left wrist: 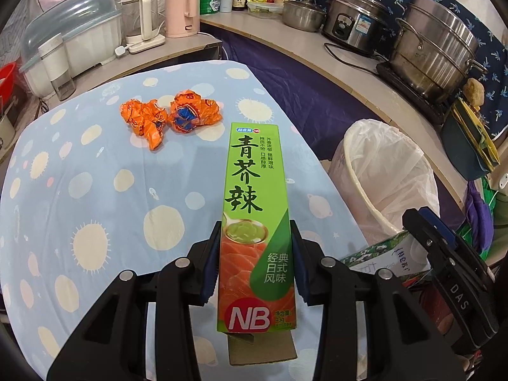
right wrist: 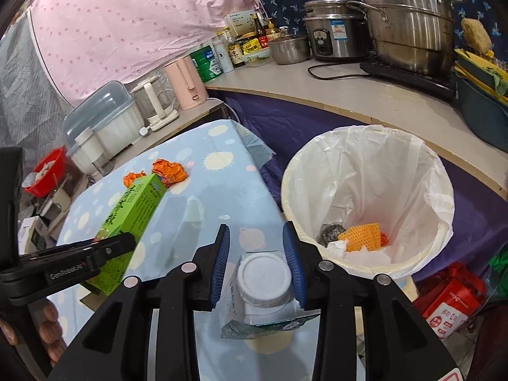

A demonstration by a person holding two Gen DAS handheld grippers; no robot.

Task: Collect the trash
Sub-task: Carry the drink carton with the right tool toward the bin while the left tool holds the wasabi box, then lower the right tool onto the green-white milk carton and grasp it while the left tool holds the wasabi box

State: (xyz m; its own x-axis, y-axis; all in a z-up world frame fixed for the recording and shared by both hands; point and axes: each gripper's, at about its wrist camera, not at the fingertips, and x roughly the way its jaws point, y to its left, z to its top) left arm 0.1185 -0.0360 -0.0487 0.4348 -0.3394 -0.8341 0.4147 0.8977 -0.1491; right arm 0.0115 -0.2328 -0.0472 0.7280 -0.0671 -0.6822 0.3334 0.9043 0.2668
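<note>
The left gripper (left wrist: pixel 256 260) has its jaws pinching a long green box (left wrist: pixel 254 228), one blue pad on each long side. The box is bright green with big dark letters, a picture of orange fish near the bottom and a red circle with "NB" on it. Its long way runs straight out ahead of the jaws, and a brown flap hangs open at the near end. The box is lifted over the bench (left wrist: pixel 95 190), which has a light blue cloth with pale yellow dots. Farther out past the box tip, a bit to the left, two crumpled orange wrappers (left wrist: pixel 168 117) lie on the cloth, touching each other. The right gripper (right wrist: pixel 256 265) has its jaws pinching a small carton (right wrist: pixel 257 314) by its top, with a pad on each side of the round white cap (right wrist: pixel 264 282). The cap faces up toward the camera. The carton is held over the bench edge. Just ahead and to the right of these jaws stands a trash bin (right wrist: pixel 368 209) with a white bag in it. Inside lie an orange net, a grey scrub ball and some white paper.
</note>
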